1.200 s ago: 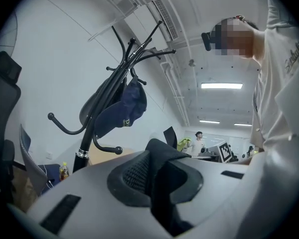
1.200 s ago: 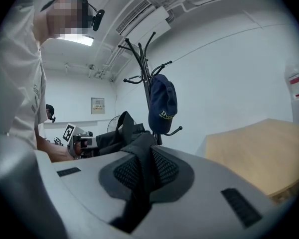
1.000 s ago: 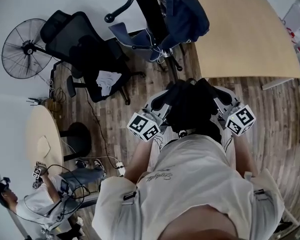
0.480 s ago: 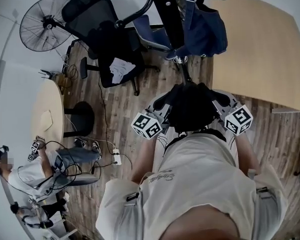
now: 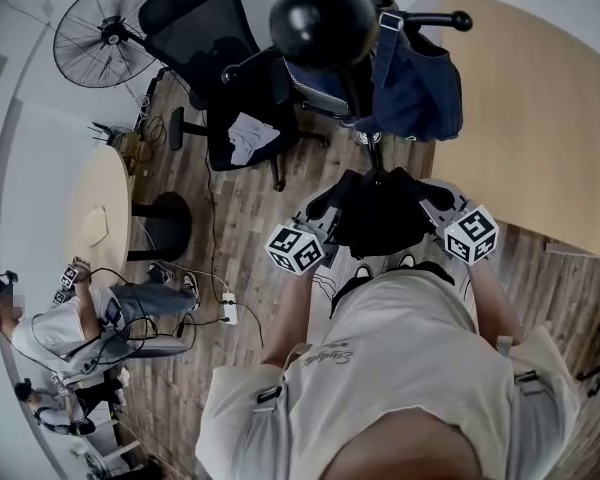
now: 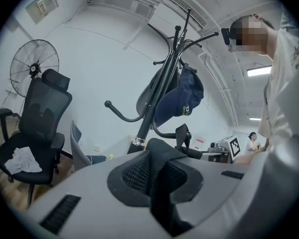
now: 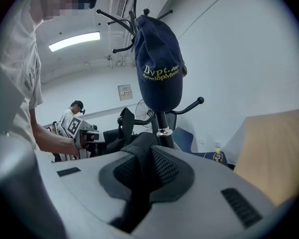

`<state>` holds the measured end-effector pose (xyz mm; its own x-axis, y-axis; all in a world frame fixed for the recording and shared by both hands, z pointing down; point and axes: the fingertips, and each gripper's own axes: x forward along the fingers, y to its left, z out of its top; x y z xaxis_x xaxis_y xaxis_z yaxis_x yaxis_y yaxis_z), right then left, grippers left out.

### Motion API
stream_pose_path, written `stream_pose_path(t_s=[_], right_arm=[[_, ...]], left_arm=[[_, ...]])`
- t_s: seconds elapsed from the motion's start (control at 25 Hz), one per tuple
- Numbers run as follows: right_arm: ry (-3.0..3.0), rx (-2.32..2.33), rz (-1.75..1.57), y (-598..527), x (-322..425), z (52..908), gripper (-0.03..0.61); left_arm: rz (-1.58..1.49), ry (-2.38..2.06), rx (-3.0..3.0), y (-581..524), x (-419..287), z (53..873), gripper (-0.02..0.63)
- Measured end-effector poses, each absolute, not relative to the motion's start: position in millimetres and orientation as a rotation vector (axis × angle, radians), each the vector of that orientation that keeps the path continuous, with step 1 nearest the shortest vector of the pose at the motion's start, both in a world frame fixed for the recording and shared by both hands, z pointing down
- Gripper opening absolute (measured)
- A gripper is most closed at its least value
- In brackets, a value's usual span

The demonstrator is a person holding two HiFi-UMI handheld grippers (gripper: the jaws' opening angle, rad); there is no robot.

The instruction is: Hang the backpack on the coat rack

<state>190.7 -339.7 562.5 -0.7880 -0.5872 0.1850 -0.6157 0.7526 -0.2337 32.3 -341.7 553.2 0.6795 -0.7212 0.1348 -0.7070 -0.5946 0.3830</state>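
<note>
In the head view the black backpack (image 5: 380, 213) hangs in front of my chest between both grippers. My left gripper (image 5: 323, 211) is shut on one of its black straps (image 6: 159, 183), and my right gripper (image 5: 435, 203) is shut on another strap (image 7: 139, 176). Just beyond the backpack stands the black coat rack (image 5: 325, 18), its round top knob close under the head camera. A navy bag (image 5: 415, 78) hangs on the rack. From the gripper views I see the rack's pole (image 6: 159, 98) (image 7: 162, 123) and a navy cap (image 7: 159, 63) on a hook.
A black office chair (image 5: 230, 78) with a white cloth on its seat stands left of the rack, a floor fan (image 5: 105, 18) behind it. A large wooden table (image 5: 540, 98) lies right. A small round table (image 5: 95, 228), floor cables and a seated person (image 5: 50, 333) are at left.
The rack's top knob has come into the head view and looms large. The rack now stands closer beyond the backpack; both grippers still hold the backpack between them.
</note>
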Motion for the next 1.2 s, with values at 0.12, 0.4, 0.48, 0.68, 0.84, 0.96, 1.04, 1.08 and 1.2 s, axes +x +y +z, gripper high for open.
stream_pose_path(t_s=[0.12, 0.4, 0.48, 0.68, 0.84, 0.96, 1.04, 1.08, 1.2], right_arm=[[-2.831, 0.944, 0.455, -349.1, 189.1, 574.4, 0.026], [-2.801, 0.885, 0.474, -370.8, 182.8, 595.7, 0.026], [-2.788, 0.885, 0.475, -374.9, 181.8, 599.5, 0.026], [-2.746, 0.943, 0.509, -385.0, 185.6, 607.8, 0.028], [-2.691, 1.05, 0.498, -390.9, 194.4, 610.2, 0.034], [-2.614, 1.095, 0.446, -387.0, 196.5, 611.6, 0.038], [-2.55, 1.126, 0.404, -384.7, 200.0, 612.3, 0.06], [-2.52, 1.148, 0.389, -383.8, 203.0, 611.6, 0.086], [-2.473, 1.212, 0.395, -377.8, 213.2, 606.0, 0.115]], left_arm=[[-0.027, -1.137, 2.461, -349.9, 29.3, 564.4, 0.04], [0.04, -1.177, 2.421, -371.6, 22.0, 584.4, 0.04], [0.053, -1.177, 2.419, -374.9, 20.3, 588.0, 0.041], [0.075, -1.145, 2.424, -381.8, 19.3, 592.8, 0.041], [0.135, -1.09, 2.443, -383.5, 21.7, 597.9, 0.041], [0.187, -1.047, 2.463, -378.7, 23.7, 601.5, 0.041], [0.25, -1.055, 2.482, -375.8, 23.6, 604.5, 0.043], [0.294, -1.066, 2.491, -375.4, 23.6, 605.9, 0.043], [0.376, -1.088, 2.501, -375.9, 24.2, 607.2, 0.044]])
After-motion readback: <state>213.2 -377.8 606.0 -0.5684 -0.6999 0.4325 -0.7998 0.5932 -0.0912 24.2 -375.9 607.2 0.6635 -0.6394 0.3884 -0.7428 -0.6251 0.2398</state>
